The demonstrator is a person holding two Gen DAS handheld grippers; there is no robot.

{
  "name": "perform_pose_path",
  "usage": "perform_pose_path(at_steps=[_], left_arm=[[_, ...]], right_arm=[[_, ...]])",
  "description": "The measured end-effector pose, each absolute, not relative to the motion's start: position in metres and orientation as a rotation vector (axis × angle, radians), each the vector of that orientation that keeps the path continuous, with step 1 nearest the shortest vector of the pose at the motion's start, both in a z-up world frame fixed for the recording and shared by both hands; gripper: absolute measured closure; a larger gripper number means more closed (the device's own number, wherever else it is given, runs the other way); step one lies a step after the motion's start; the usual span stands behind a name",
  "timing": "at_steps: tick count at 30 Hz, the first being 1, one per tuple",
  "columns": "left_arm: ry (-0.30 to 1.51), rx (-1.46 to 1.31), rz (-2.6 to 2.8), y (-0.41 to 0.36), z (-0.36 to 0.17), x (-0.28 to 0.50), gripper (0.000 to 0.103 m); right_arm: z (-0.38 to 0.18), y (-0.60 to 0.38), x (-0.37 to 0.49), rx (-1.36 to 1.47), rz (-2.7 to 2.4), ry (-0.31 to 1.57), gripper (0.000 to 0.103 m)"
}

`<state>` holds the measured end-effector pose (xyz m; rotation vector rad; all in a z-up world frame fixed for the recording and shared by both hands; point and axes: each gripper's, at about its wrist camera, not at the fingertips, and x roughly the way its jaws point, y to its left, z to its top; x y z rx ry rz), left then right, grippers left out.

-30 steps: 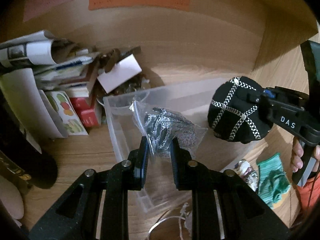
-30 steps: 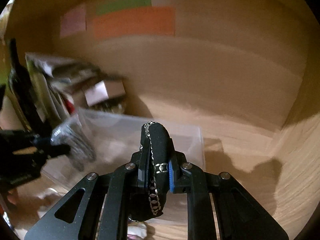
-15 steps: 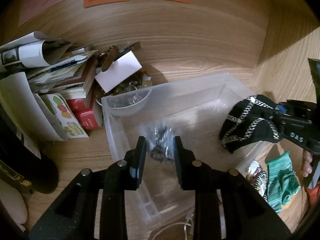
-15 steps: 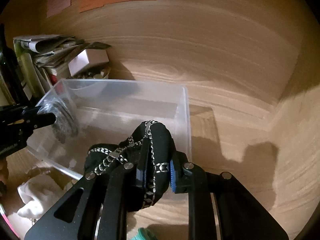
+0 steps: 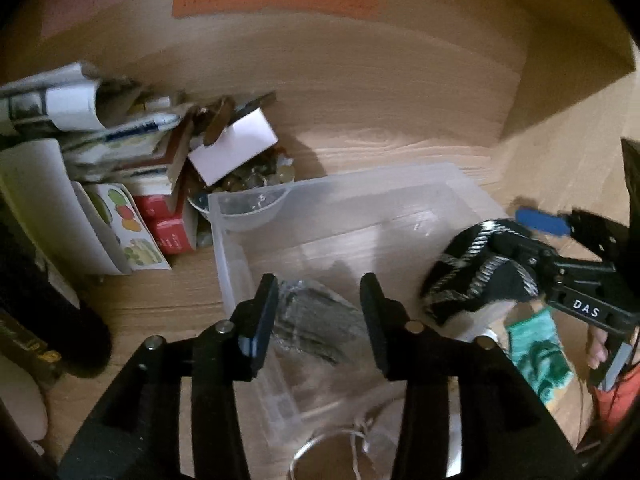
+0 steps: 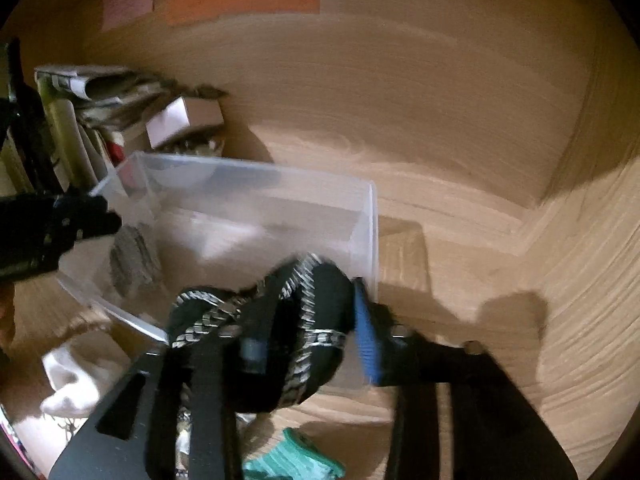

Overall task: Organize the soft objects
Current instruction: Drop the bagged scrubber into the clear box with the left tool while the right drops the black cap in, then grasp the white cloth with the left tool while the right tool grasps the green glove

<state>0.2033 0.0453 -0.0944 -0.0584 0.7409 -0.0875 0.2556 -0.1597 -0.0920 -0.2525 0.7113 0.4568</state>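
Note:
A clear plastic bin (image 5: 332,184) (image 6: 368,216) stands on the wooden surface. My left gripper (image 5: 318,312) is open above its near left part. A clear bag of dark patterned fabric (image 5: 316,320) lies in the bin below it, and shows in the right wrist view (image 6: 130,260). My right gripper (image 6: 308,344) (image 5: 528,236) is open at the bin's right rim. A black pouch with silver chain trim (image 6: 288,320) (image 5: 476,276) hangs loosely between its spread fingers.
Stacked papers, books and a white box (image 5: 120,152) crowd the left side, beside a bowl of small items (image 5: 252,184). A green cloth (image 5: 536,352) and a white cloth (image 6: 72,376) lie in front of the bin. Wooden walls close the back and right.
My left gripper has opened and the bag has dropped into the bin. My right gripper has opened, and the black pouch has slackened between its fingers at the bin's rim.

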Motion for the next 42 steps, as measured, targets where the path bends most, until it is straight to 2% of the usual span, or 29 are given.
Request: perform_pose_path(at_steps=[1, 3, 5, 7, 9, 11, 16, 22, 36, 38, 39, 40, 42], left_arm=[[0.732, -0.053, -0.093, 0.043, -0.091, 0.199, 0.056], [0.701, -0.037, -0.101, 0.037, -0.082, 0.186, 0.047], [0.663, -0.024, -0.098, 0.033, -0.072, 0.174, 0.032], [0.617, -0.011, -0.096, 0.028, -0.062, 0.157, 0.024], [0.589, -0.008, -0.097, 0.025, -0.056, 0.142, 0.014], [0.568, -0.011, -0.094, 0.020, -0.052, 0.131, 0.005], [0.570, -0.015, -0.103, 0.010, -0.060, 0.108, 0.002], [0.647, -0.027, -0.132, 0.001, -0.085, 0.101, 0.002], [0.832, -0.058, -0.160, -0.011, -0.146, 0.129, 0.002], [0.839, -0.060, -0.162, -0.012, -0.148, 0.133, 0.002], [0.840, -0.061, -0.164, -0.012, -0.149, 0.134, 0.002], [0.842, -0.061, -0.166, -0.012, -0.150, 0.136, 0.006], [0.860, -0.054, -0.180, -0.013, -0.153, 0.140, 0.019]], right_arm=[[-0.088, -0.158, 0.253, -0.253, 0.455, 0.691, 0.050], [-0.077, -0.157, 0.245, -0.262, 0.462, 0.652, 0.044], [-0.065, -0.156, 0.235, -0.253, 0.473, 0.614, 0.038], [-0.054, -0.158, 0.224, -0.243, 0.478, 0.571, 0.026], [-0.043, -0.162, 0.211, -0.230, 0.481, 0.531, 0.019], [-0.036, -0.166, 0.199, -0.217, 0.486, 0.503, 0.018], [-0.030, -0.184, 0.167, -0.177, 0.501, 0.467, 0.008], [-0.056, -0.199, 0.149, -0.168, 0.488, 0.514, 0.007], [-0.130, -0.209, 0.155, -0.102, 0.547, 0.777, 0.008], [-0.134, -0.210, 0.156, -0.095, 0.551, 0.785, 0.016], [-0.135, -0.211, 0.157, -0.090, 0.559, 0.795, 0.026], [-0.136, -0.213, 0.159, -0.078, 0.572, 0.806, 0.034], [-0.136, -0.215, 0.161, -0.067, 0.578, 0.810, 0.040]])
